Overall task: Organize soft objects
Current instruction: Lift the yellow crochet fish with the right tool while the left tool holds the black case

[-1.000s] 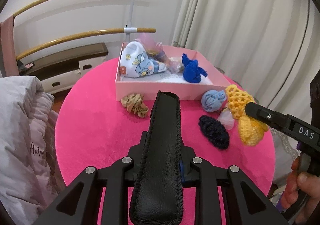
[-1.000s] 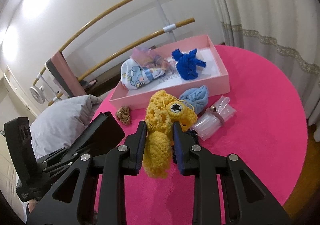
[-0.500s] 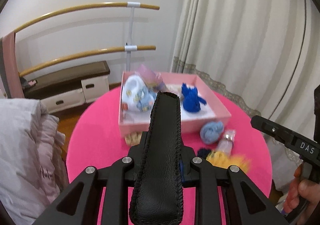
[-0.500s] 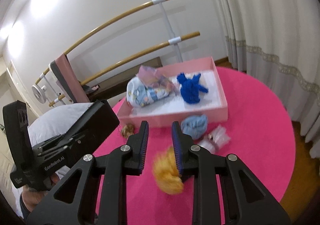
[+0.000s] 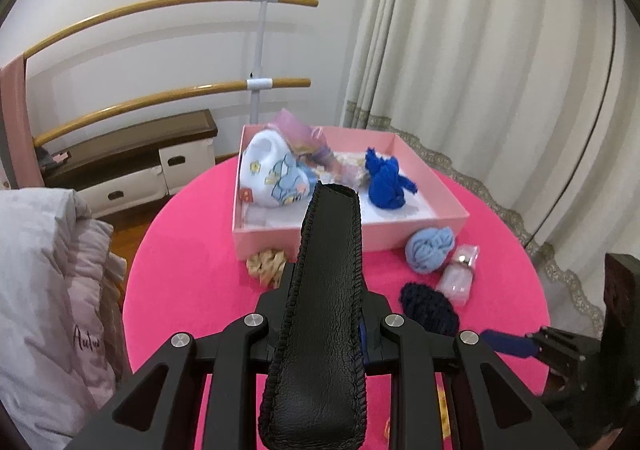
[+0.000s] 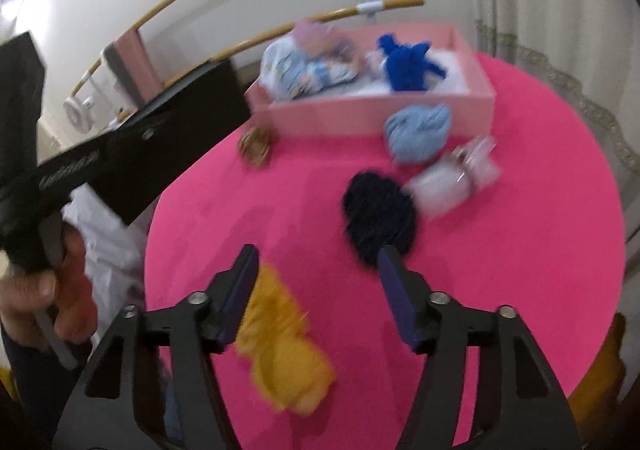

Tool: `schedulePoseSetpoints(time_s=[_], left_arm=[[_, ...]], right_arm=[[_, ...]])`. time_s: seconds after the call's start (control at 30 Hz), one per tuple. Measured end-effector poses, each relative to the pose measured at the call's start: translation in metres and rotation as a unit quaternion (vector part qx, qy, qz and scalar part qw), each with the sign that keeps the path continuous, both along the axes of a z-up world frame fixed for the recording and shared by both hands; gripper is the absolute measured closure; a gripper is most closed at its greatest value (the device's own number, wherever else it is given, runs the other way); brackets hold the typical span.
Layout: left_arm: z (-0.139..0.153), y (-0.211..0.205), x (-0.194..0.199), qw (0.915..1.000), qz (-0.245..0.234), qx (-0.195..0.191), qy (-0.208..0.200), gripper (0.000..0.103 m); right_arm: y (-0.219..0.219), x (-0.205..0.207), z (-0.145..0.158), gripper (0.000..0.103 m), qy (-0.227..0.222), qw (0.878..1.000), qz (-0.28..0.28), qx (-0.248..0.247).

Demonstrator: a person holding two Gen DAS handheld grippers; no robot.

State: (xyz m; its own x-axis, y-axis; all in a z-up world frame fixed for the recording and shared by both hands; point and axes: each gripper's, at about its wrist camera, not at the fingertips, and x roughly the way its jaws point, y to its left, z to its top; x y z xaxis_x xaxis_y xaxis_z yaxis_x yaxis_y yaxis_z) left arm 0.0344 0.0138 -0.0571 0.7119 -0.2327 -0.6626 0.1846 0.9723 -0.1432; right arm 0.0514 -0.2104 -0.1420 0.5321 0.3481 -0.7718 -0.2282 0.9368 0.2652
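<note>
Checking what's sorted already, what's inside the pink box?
The pink box holds a royal-blue cloth bundle, a printed white pouch and pinkish items behind; the black leather case hides part.

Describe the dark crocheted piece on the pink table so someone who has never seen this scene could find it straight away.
Start at the round pink table and find the pink box at its far side. In front of the box's right corner lie a light blue bundle and a clear packet. Just nearer the camera is the dark crocheted piece: a flat navy oval, the darkest soft item there.
</note>
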Motion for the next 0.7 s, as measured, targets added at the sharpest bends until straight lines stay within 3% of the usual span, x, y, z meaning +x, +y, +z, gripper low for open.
schedulePoseSetpoints(time_s=[0.1,0.2,0.27,0.33,0.53,0.7], left_arm=[[-0.009,0.004,-0.007,0.9999,0.007,-0.002,0.008,0.082],[-0.014,0.006,-0.013,0.9998,0.012,-0.004,0.017,0.082],[-0.016,0.007,-0.019,0.9997,0.011,-0.003,0.019,0.082],[-0.017,0.007,-0.024,0.9997,0.009,-0.002,0.021,0.082],[-0.019,0.006,-0.032,0.9997,0.007,-0.002,0.024,0.082],[-0.015,0.005,-0.035,0.9998,0.008,-0.003,0.020,0.082]], right_arm=[[0.015,-0.009,-0.007,0.039,0.007,0.999,0.031,-0.001],[0.030,-0.008,-0.022,0.047,0.026,0.998,0.039,-0.036],[0.032,-0.008,-0.024,0.056,0.022,0.998,0.036,-0.049],[0.032,-0.007,-0.024,0.076,0.022,0.998,0.038,-0.043],[0.030,-0.009,-0.019,0.084,0.010,0.998,0.032,-0.045],[0.022,-0.008,-0.003,0.085,-0.009,0.999,0.020,-0.033]])
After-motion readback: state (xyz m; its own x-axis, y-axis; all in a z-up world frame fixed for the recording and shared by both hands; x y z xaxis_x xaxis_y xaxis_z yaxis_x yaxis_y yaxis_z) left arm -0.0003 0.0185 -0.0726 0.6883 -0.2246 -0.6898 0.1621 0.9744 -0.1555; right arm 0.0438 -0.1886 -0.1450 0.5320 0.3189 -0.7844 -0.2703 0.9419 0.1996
